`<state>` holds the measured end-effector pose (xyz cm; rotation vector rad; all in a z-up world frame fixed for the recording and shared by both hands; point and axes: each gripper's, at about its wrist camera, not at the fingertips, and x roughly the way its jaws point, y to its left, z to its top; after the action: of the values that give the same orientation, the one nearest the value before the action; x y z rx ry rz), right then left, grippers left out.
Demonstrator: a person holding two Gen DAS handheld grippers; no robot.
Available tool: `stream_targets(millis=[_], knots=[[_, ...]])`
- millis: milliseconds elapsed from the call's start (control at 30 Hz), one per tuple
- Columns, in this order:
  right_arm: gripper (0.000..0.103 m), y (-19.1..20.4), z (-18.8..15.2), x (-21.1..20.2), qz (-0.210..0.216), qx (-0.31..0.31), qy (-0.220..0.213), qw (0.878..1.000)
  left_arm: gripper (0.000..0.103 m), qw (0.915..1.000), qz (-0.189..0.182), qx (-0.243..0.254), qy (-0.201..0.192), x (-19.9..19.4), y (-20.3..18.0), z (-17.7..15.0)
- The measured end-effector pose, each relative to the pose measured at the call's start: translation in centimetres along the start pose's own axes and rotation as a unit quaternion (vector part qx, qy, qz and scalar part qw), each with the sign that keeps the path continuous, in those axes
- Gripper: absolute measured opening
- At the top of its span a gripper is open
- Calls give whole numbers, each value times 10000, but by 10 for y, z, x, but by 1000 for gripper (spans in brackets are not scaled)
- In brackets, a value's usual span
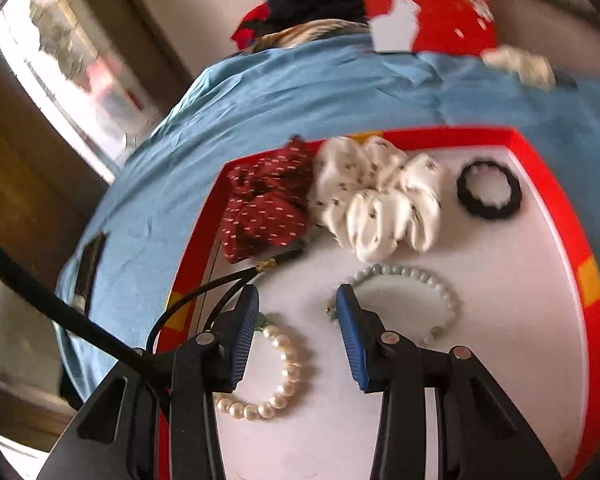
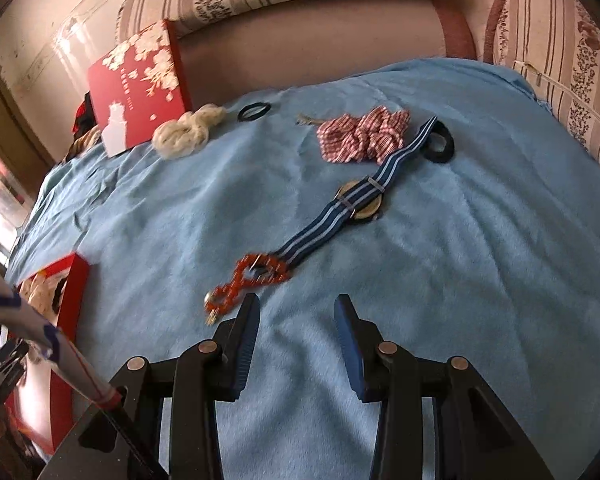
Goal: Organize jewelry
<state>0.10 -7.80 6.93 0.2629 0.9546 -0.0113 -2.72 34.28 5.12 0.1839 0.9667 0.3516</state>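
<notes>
Blue-padded fingers of the left hand-held gripper (image 1: pixel 298 292) stand apart with nothing between them, hovering over the white floor of a red-rimmed tray (image 1: pixel 548 184). Just at 7 o'clock of the left finger lies a white pearl bracelet (image 1: pixel 278 380), partly hidden by that finger. At 1 o'clock of the right finger curves a pale green bead bracelet (image 1: pixel 420 280), its near end just beside the fingertip. Farther out, toward 12 o'clock, a cream scrunchie (image 1: pixel 376 200) touches a dark red dotted scrunchie (image 1: pixel 264 208) at its 9 o'clock, and a black hair tie (image 1: pixel 489 192) lies apart at 2 o'clock. The tray sits on a blue cloth (image 1: pixel 300 92).

The right hand-held gripper (image 2: pixel 296 304) is likewise apart and empty, above the blue cloth. An orange bead bracelet (image 2: pixel 248 280) lies just at 11 o'clock of its left finger. From the bracelet a blue striped watch (image 2: pixel 360 200) stretches toward 1 o'clock, ending at a red-and-white striped scrunchie (image 2: pixel 364 138) and a black hair band (image 2: pixel 440 142). Well off at 11 o'clock are a cream yarn-like bundle (image 2: pixel 188 128), another black hair ring (image 2: pixel 254 111) and a red flowered box lid (image 2: pixel 140 84).
</notes>
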Motion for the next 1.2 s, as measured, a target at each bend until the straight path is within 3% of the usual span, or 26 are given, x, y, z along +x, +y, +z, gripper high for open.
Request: stream_targets(millis=[167,300,400,467,500,533,667,833,900,967,1000,1033,1100,1200], knots=[[42,-3,18,18,49,173,38,9998,39,9927,-767,-858,-371,-20,30,4],[42,3,21,31,372,387,156,9984,39,9803,-1242,-1369,-691,-33,46,5],[42,17,18,40,354,250,259,9987,40,9720,-1538,-1606,-760,-38,50,2],[32,24,16,49,278,140,372,9988,40,9681,-1667,-1715,-743,-39,50,2],[16,26,16,50,328,119,409,9986,40,9654,-1757,-1783,-733,-39,52,2],[3,28,14,49,409,132,441,9981,40,9635,-1818,-1828,-725,-39,52,1],[2,50,-4,30,934,-218,600,9936,40,9569,-1965,-1979,-815,-44,59,-3],[2,81,-53,-4,1939,-798,1130,9712,41,9499,-2204,-2059,-820,-50,61,-8],[2,92,-74,-15,1943,-1210,1233,9656,41,9478,-2280,-2062,-844,-53,60,-10],[4,98,-84,-26,1409,-1595,965,9723,42,9463,-2348,-2042,-877,-58,59,-13],[13,98,-82,-28,1168,-1706,824,9749,43,9455,-2390,-2025,-893,-60,58,-14],[33,97,-76,-29,934,-1734,667,9781,44,9446,-2431,-2012,-904,-63,57,-14],[50,90,-57,-26,433,-1581,249,9862,47,9432,-2486,-1992,-937,-66,54,-17],[51,78,-32,-3,153,-1100,159,9937,48,9447,-2483,-1880,-1024,-71,50,-17]])
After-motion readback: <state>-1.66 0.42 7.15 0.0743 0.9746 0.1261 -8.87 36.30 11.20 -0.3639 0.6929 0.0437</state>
